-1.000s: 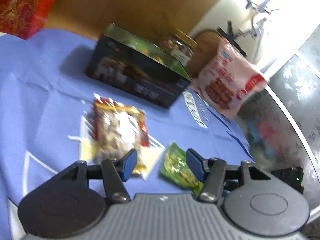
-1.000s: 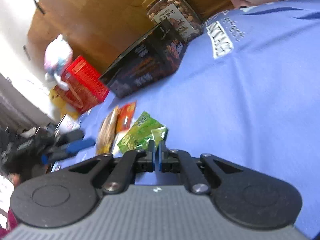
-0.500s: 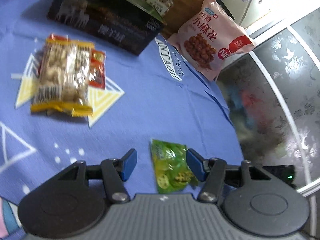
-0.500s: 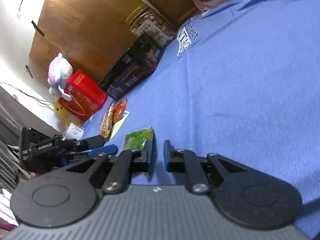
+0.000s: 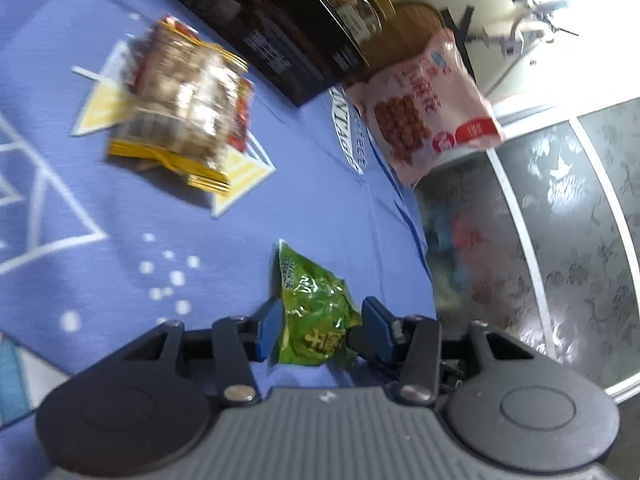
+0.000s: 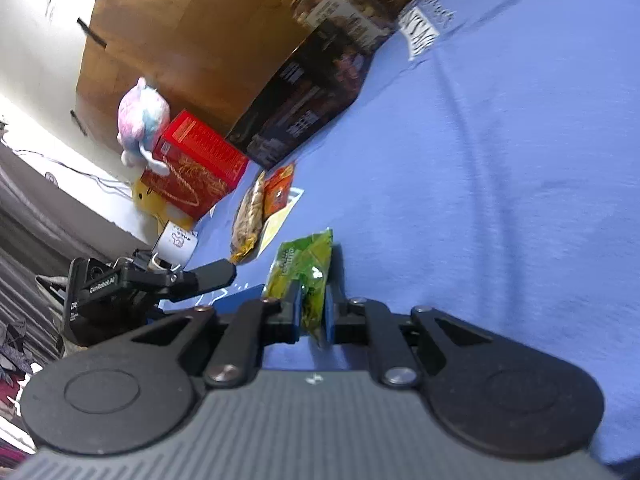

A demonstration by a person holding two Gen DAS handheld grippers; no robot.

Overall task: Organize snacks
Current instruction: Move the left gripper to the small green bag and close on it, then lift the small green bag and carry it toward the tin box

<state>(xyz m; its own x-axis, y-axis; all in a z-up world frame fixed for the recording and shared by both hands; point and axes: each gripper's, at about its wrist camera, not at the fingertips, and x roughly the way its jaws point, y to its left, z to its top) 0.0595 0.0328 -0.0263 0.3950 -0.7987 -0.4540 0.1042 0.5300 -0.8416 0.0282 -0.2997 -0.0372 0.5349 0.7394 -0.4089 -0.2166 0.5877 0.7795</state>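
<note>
left wrist – jaws closing, green snack packet (image 5: 316,312) between

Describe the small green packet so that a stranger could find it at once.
On the blue tablecloth, look at the near edge, away from the dark box and the pink bag. The green snack packet lies there, the smallest and the only green one.

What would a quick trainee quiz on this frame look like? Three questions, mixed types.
1. True or false: the red box lies on top of the black box.
2. What is between the right gripper's jaws? A. pink bag B. green packet C. jar
3. What colour is the cloth?
Key: 1 false, they stand side by side; 2 B, the jaws have just been closing on it; 3 blue.
</note>
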